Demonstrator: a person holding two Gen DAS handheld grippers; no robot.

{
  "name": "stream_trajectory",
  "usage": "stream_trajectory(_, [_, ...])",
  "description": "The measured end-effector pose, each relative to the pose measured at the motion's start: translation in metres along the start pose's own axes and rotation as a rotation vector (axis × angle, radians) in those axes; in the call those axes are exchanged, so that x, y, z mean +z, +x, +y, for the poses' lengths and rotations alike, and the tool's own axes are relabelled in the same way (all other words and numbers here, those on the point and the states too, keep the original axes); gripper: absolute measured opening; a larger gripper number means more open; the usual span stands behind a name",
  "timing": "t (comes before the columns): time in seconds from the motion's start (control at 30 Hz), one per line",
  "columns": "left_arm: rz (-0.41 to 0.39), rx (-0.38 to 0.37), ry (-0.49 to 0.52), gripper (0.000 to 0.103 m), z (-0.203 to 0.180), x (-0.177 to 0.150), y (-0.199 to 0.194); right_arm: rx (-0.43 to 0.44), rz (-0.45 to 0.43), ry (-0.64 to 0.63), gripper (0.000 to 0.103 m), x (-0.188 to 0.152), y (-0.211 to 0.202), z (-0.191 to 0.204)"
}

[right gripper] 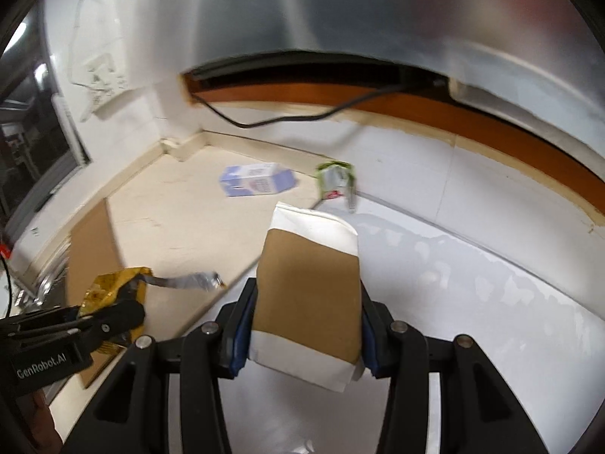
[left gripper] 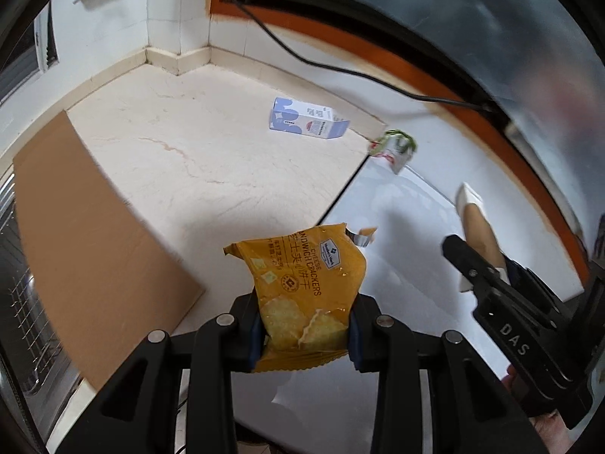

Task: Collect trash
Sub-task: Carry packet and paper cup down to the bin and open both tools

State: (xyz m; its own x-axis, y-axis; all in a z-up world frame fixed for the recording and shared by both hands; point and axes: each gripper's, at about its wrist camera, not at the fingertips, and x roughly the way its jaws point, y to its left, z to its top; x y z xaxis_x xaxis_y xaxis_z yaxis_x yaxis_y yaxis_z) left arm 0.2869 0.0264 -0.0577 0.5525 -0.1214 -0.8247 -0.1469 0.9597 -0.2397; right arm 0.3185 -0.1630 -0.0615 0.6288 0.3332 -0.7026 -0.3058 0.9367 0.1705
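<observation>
A pale stone countertop [left gripper: 196, 159] is filling most of both views, meeting a white glossy surface [left gripper: 416, 219] on its right along a dark straight seam. A flat sheet of brown cardboard [left gripper: 94, 234] is lying on the counter's left side, near a wire rack at the edge. Walls are closing the far corner, and a black cable [left gripper: 302, 56] is hanging across them under a metal hood.

The step in hand looks like carrying picked-up trash away. The left gripper [left gripper: 304, 335] is pinching a yellow cracker wrapper [left gripper: 302, 283] between its pads, lifted clear of the counter. The right gripper [right gripper: 306, 336] is clamping a crushed brown-and-white paper cup [right gripper: 308, 287], also raised.

No bin is showing, so the next move likely calls for finding one and releasing both.

Two pieces are waiting: a blue-and-white carton [left gripper: 308, 123] lying on its side, and a crumpled green-and-white carton [left gripper: 395, 147] by the seam. The middle of the counter is offering open room.
</observation>
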Motion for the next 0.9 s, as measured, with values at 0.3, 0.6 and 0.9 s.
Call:
stream_trajectory(0.3, [-0.029,-0.052,0.065,0.032,0.018,-0.047,-0.073,0.052,-0.004,-0.083,0.047,-0.038,-0.059,0.054])
stream_trajectory(0.6, [-0.063,-0.083,0.13,0.032,0.055,-0.098,-0.136,0.038,0.027,-0.127,0.047,-0.079,-0.105,0.104])
stream_trajectory(0.9, [-0.042,-0.138,0.176,0.033,0.09,-0.145,-0.16,-0.005,0.044,-0.12,0.047,-0.13,-0.138,0.149])
